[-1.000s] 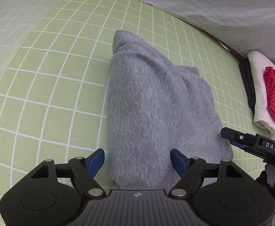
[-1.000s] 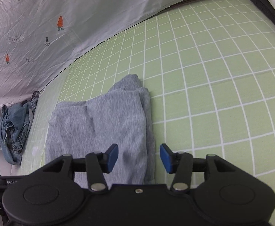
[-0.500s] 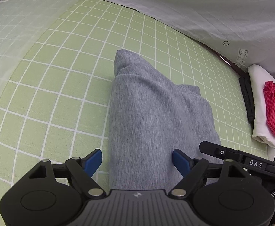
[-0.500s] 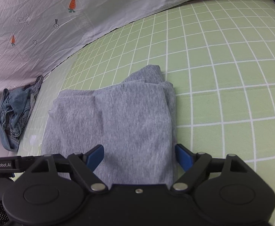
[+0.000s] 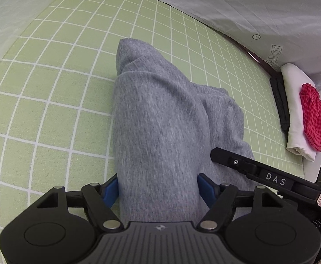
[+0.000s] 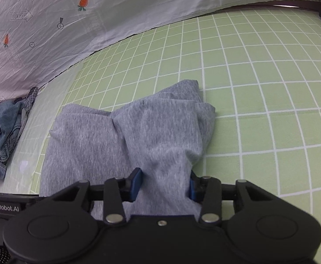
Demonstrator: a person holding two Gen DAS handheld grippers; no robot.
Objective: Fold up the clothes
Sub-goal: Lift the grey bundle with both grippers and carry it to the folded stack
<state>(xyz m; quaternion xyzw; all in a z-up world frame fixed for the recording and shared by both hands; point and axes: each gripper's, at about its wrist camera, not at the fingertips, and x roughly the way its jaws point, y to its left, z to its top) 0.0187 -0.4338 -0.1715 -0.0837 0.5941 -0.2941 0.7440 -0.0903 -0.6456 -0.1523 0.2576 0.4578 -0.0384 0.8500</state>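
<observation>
Both grippers now bite the grey garment (image 5: 160, 121), where half a second ago my jaws stood wide around it: left gripper (image 5: 158, 189) and right gripper (image 6: 163, 183) each clamp a bunched near edge, cloth stretching ahead on the green mat (image 6: 259, 88). I judge a lift-and-fold is ready.

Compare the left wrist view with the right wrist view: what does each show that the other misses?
Only the left wrist view shows the red checked cloth lying on a folded white cloth at the mat's far right edge. Only the right wrist view shows the denim pile at the left edge and the carrot prints on the white sheet. Both show the grey garment on the green grid mat, with the left hand-held gripper and the right hand-held gripper each pinching a fold of it.
</observation>
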